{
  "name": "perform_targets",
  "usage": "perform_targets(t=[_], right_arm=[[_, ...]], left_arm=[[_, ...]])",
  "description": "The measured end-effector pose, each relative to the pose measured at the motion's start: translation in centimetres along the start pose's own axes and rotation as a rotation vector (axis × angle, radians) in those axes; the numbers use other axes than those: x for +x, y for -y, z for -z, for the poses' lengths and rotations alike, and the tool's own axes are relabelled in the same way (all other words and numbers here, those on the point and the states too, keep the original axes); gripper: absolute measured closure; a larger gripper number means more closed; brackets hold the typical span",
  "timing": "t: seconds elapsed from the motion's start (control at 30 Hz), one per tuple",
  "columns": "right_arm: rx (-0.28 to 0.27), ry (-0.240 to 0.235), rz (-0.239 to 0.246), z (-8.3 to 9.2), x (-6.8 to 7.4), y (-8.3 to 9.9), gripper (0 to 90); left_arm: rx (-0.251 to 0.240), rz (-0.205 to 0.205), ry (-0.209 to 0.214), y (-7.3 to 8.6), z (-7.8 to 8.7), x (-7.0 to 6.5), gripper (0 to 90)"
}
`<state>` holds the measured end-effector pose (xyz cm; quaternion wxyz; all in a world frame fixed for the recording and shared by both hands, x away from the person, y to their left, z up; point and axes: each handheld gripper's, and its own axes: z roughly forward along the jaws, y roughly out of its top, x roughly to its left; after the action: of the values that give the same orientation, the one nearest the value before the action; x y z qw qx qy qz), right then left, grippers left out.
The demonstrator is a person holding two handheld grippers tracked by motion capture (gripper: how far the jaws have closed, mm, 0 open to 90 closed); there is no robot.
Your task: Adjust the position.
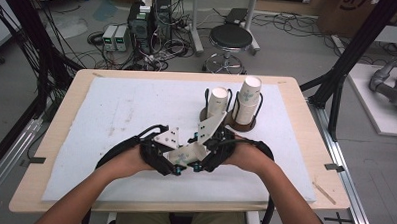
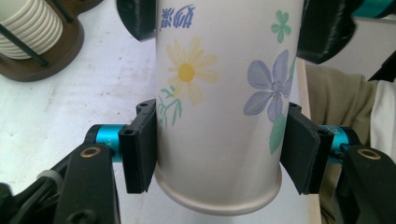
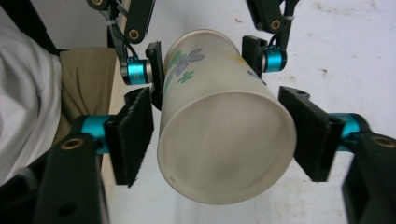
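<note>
Both forearms are reaching in low and meeting mid-counter, wrists angled toward each other. Between them a white paper cup printed with flowers [image 2: 219,107] is lying sideways: the left gripper [image 2: 219,151] is pinching its smooth, tapering wall near the rolled rim, while the right gripper [image 3: 224,140] is bracketing the round base end, its jaws spread with ribbed black pads [image 3: 135,135] just off the paper.

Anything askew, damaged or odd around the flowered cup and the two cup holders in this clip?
Nothing looks damaged or spilled. The flowered paper cup is held off the table on its side, clamped by the left gripper, with the right gripper around its open end. Both cup stacks stand upright in their holders.
</note>
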<state>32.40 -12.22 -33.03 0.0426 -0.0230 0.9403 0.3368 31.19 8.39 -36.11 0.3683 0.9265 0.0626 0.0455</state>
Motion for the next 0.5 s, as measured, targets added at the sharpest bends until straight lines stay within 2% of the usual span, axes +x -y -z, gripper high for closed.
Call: perform_targets(t=[0.27,0.5], right_arm=[[0.003,-0.023,0.010,0.06,-0.19,0.23,37.5],[-0.007,-0.051,-0.015,0.39,-0.21,0.44,38.0]], left_arm=[[0.009,-0.023,0.016,0.03,-0.13,-0.01,36.1],[-0.024,-0.025,0.046,0.10,-0.18,-0.05,34.3]])
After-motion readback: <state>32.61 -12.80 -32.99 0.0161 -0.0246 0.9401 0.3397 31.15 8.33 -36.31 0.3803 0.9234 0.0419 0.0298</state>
